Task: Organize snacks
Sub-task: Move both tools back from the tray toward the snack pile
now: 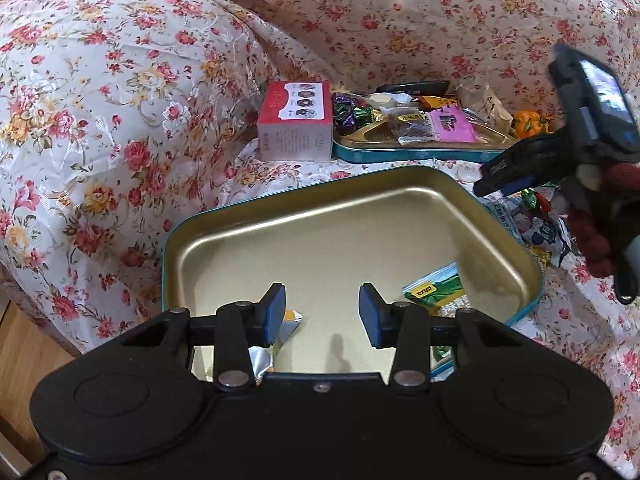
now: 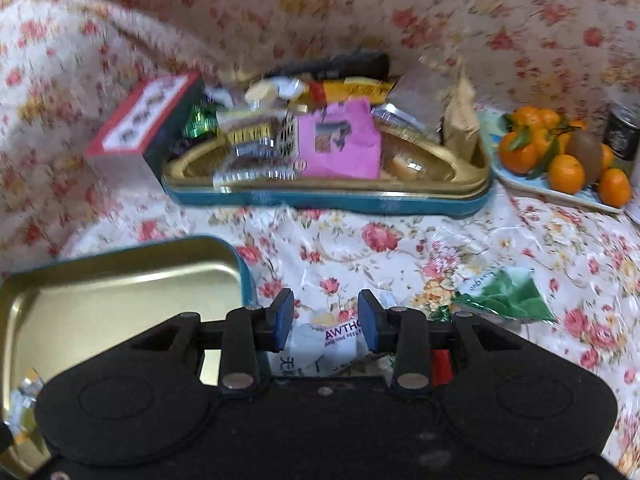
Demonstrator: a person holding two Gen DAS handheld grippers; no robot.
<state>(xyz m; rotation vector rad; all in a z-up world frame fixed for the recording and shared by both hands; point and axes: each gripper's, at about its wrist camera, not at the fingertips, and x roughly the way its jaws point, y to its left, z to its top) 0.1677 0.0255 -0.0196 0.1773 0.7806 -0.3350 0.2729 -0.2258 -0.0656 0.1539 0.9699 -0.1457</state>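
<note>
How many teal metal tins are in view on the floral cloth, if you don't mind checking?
2: the near tin, almost bare inside, below the left gripper; the far tin, heaped with snacks, beside the red box.

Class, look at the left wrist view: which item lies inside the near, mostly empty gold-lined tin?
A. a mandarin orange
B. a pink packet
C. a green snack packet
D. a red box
C: a green snack packet lies on the floor of the near tin, by its right wall; the pink packet sits in the far tin, and the red box stands on the cloth beside that one.
</note>
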